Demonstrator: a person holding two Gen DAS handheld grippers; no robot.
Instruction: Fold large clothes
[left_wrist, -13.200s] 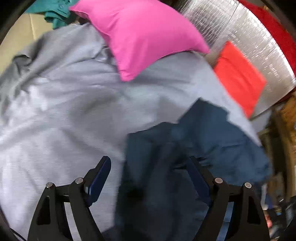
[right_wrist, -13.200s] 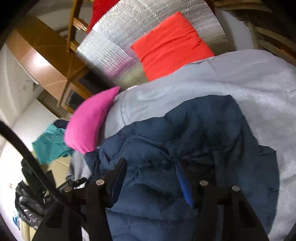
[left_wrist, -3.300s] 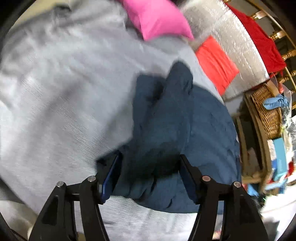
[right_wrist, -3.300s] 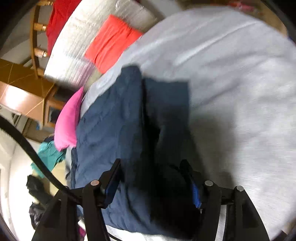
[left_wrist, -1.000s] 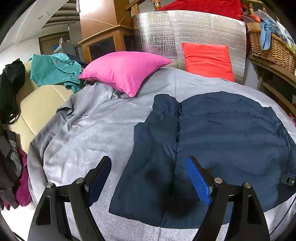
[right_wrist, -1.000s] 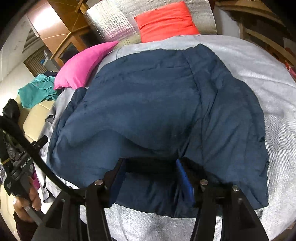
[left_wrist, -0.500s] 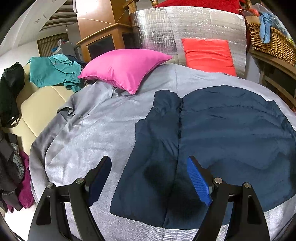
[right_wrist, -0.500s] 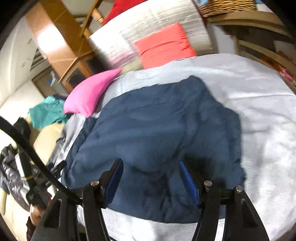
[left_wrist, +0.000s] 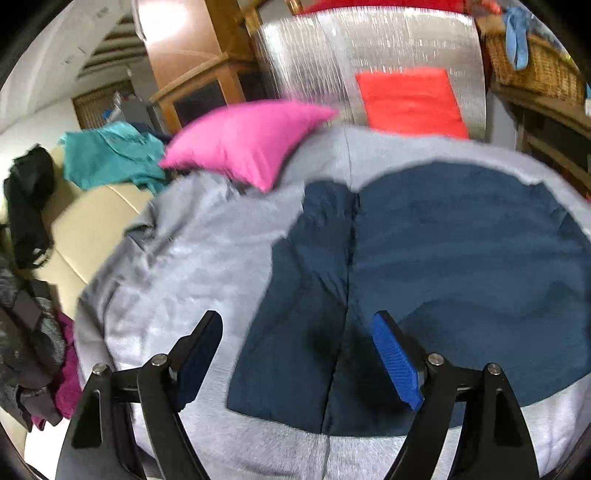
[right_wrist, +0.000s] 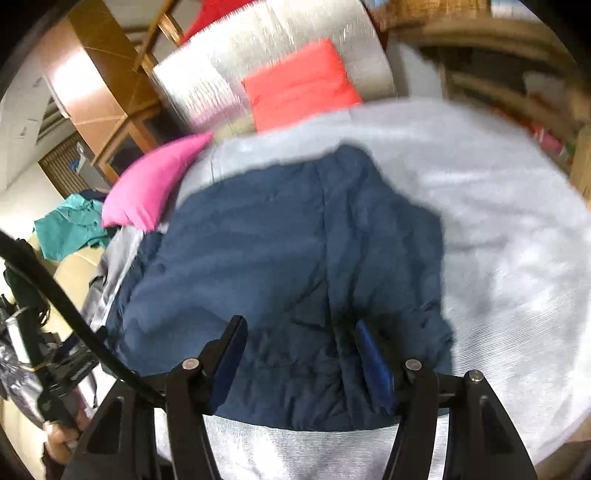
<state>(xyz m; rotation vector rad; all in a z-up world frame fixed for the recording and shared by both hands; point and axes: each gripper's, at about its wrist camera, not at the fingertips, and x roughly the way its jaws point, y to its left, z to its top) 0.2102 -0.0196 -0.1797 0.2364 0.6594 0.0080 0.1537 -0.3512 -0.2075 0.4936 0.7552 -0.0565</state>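
Hovering above the bed, the left hand-held gripper (left_wrist: 295, 354) has its fingers spread wide apart with nothing between them, poised over the near left part of the dark blue jacket (left_wrist: 424, 266). The right hand-held gripper (right_wrist: 299, 354) is spread apart too and empty, above the jacket's near hem. The jacket lies flat on the grey bedspread (left_wrist: 192, 258), one side panel folded inward along a straight seam. Beyond it, a pink pillow (left_wrist: 247, 140) rests at the head of the bed beside a red pillow (left_wrist: 410, 99) propped against a silver foil sheet (left_wrist: 369, 48). A teal garment (left_wrist: 110, 155) sits off to the left. Both views are motion-blurred.
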